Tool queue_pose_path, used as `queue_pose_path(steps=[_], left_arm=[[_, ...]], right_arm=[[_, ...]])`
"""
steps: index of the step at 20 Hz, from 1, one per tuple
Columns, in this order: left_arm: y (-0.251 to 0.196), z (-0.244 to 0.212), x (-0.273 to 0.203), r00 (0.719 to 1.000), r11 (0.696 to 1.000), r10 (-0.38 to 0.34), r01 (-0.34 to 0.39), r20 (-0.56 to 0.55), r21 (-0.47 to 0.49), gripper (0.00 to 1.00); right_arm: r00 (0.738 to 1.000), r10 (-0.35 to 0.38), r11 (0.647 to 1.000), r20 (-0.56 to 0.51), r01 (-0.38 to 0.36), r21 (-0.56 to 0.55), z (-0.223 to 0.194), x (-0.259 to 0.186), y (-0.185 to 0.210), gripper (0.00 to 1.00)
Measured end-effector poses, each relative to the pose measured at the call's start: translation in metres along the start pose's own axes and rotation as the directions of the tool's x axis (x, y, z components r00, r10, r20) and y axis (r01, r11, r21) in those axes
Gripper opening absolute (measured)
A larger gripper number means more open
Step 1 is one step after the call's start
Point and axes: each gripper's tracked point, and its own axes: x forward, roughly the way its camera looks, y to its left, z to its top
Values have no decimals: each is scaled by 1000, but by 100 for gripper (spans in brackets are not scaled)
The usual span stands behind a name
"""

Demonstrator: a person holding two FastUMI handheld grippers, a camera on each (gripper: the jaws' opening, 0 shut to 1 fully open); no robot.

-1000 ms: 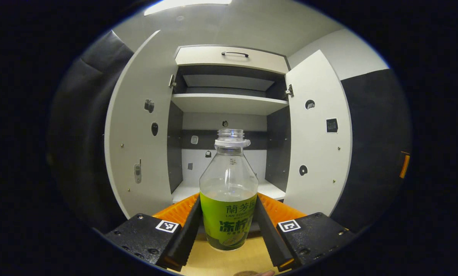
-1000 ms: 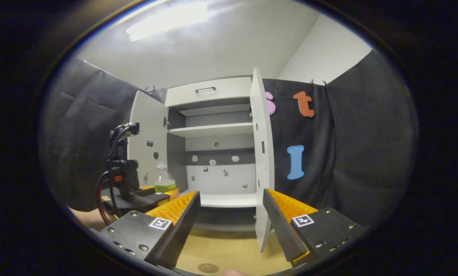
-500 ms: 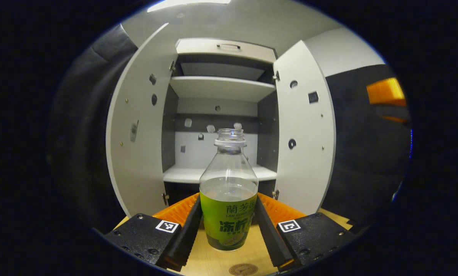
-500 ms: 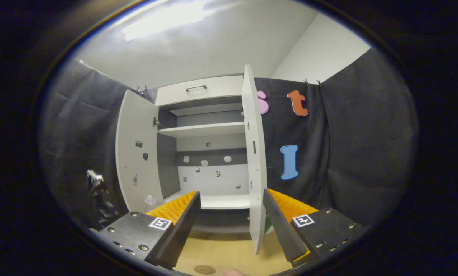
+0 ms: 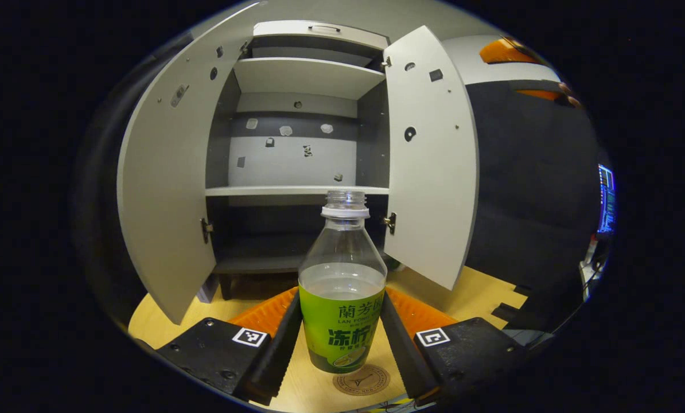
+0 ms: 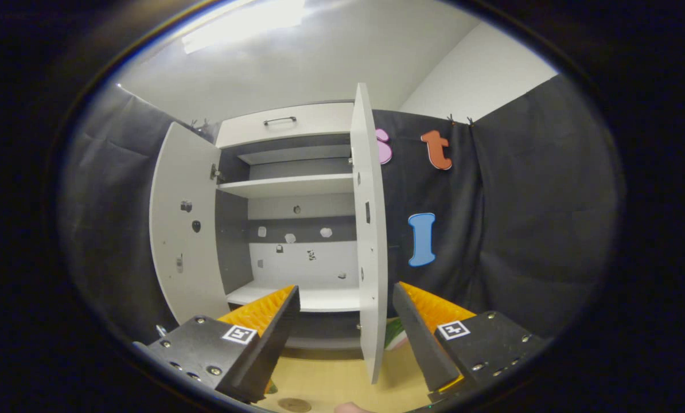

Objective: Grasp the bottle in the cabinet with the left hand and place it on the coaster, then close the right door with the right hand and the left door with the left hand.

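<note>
Clamping the bottle (image 5: 342, 287) between both fingers, the left gripper (image 5: 342, 344) holds it upright above the wooden tabletop (image 5: 469, 292), with the round coaster (image 5: 361, 380) just beneath and slightly nearer than the bottle base; contact with the coaster cannot be confirmed. The bottle is uncapped, green-labelled and partly filled with clear liquid. The right gripper (image 6: 345, 332) hangs with its fingers spread apart, gripping nothing. Beyond stands the cabinet (image 5: 296, 86), its left door (image 5: 164, 189) and right door (image 5: 431, 155) both open, 2 shelves visible inside.
</note>
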Motion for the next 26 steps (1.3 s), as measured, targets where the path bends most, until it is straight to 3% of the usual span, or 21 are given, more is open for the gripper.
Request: queue_pose_path(steps=[4, 7, 13, 15, 17, 18, 20, 26], left_arm=[[-19, -51, 6, 995, 996, -83, 84, -58, 6, 80], [-24, -68, 5, 992, 994, -101, 103, -73, 33, 80], [-33, -68, 14, 988, 984, -151, 152, -12, 94, 81], [-38, -78, 16, 984, 980, -173, 176, -33, 92, 82], [-43, -90, 17, 979, 975, -186, 194, -81, 110, 83], [-41, -91, 16, 980, 975, -181, 190, -88, 114, 84], [-36, -88, 14, 983, 979, -161, 170, -90, 114, 89], [-37, -52, 4, 982, 981, -169, 175, -81, 83, 89]], right_arm=[[1000, -15, 1000, 2, 15, 22, -8, 5, -3, 99], [1000, -2, 1000, -13, 2, 19, -17, 6, 0, 99], [996, -21, 1000, -90, 21, -4, -45, 15, 8, 99], [994, -21, 1000, -105, 20, -15, -51, 16, 10, 94], [992, -22, 999, -120, 18, -37, -57, 17, 12, 99], [992, -21, 999, -128, 15, -45, -59, 18, 13, 94], [990, -15, 998, -139, 7, -55, -64, 17, 17, 99], [991, -14, 999, -136, 9, -36, -63, 11, 12, 99]])
